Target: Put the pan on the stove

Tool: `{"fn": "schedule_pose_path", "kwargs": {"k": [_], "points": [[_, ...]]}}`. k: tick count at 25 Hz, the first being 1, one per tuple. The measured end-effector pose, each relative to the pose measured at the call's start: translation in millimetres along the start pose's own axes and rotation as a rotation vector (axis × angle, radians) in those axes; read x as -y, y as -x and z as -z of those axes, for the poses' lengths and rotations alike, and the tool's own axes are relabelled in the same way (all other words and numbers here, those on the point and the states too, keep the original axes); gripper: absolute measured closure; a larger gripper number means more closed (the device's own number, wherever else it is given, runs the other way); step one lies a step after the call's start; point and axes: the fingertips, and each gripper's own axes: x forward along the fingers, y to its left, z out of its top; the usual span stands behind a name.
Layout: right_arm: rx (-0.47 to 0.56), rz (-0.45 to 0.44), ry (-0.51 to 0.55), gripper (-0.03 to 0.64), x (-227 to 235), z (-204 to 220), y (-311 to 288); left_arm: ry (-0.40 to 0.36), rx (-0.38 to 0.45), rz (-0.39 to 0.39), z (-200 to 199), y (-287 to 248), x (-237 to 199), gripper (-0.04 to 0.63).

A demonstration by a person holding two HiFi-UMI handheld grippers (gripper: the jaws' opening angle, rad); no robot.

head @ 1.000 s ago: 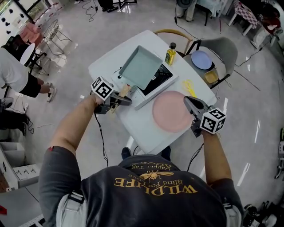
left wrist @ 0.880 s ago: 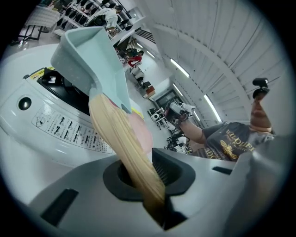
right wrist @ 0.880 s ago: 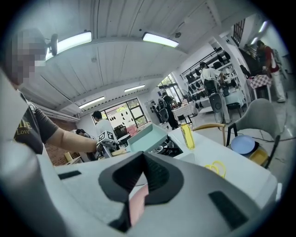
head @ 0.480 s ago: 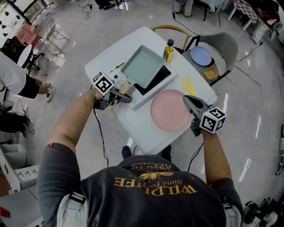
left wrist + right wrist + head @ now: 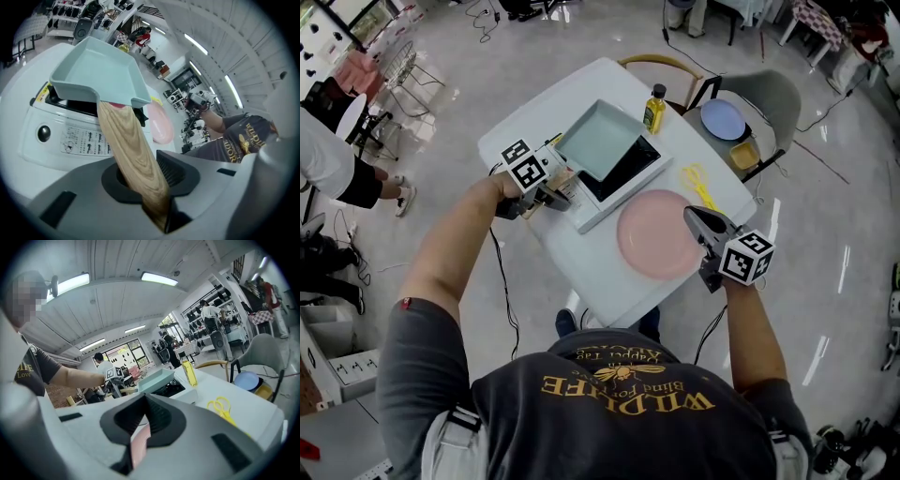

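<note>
1. The left gripper (image 5: 151, 180) has the pan's wooden handle (image 5: 127, 140) between its jaws. The jaws have just been opening and now stand loosely around the handle, so I judge they no longer press on it.
2. The right gripper (image 5: 139, 439) holds nothing. Its jaws leave only a narrow slit, and it hovers at the near right, over the edge of the pink plate (image 5: 656, 234).
3. The pan (image 5: 600, 141) is a pale green square one. It lies on the black top of the stove (image 5: 626, 176), at the far left of the table (image 5: 600, 277), with the handle pointing to the near left.
4. The pan looks stiff and probably rather heavy at the far end, so it would tip when held by the handle. The handle is smooth and tapered and may slip, so a hold close to the pan body seems best.
5. The oil bottle (image 5: 655, 108) stands just beside the far corner of the stove. The yellow scissors (image 5: 698, 183) lie to its right.
6. Nothing stands between the gripper and the pan. The bottle could be knocked if the pan is pushed farther.
</note>
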Motion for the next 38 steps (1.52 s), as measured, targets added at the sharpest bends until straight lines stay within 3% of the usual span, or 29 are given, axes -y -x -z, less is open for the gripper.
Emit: {"fn": "schedule_pose_path", "kwargs": {"k": [6,9,29,38], "points": [[-0.006,-0.012,-0.002,0.617,-5,0,-2,-0.09,-0.137,-0.344,12,17,-39,0.496],[-0.006,-0.016,0.002,0.617,-9,-1,-2,-0.144,-0.189,-0.427,20,21,-47,0.492],[0.001,-0.009,-0.003,0.615,-12,2,10,-0.227,-0.234,-0.516,27,37,-54,0.504],[0.003,-0.006,-0.013,0.617,-12,1,13,-0.149,-0.156,-0.39,27,31,-48,0.514]]}}
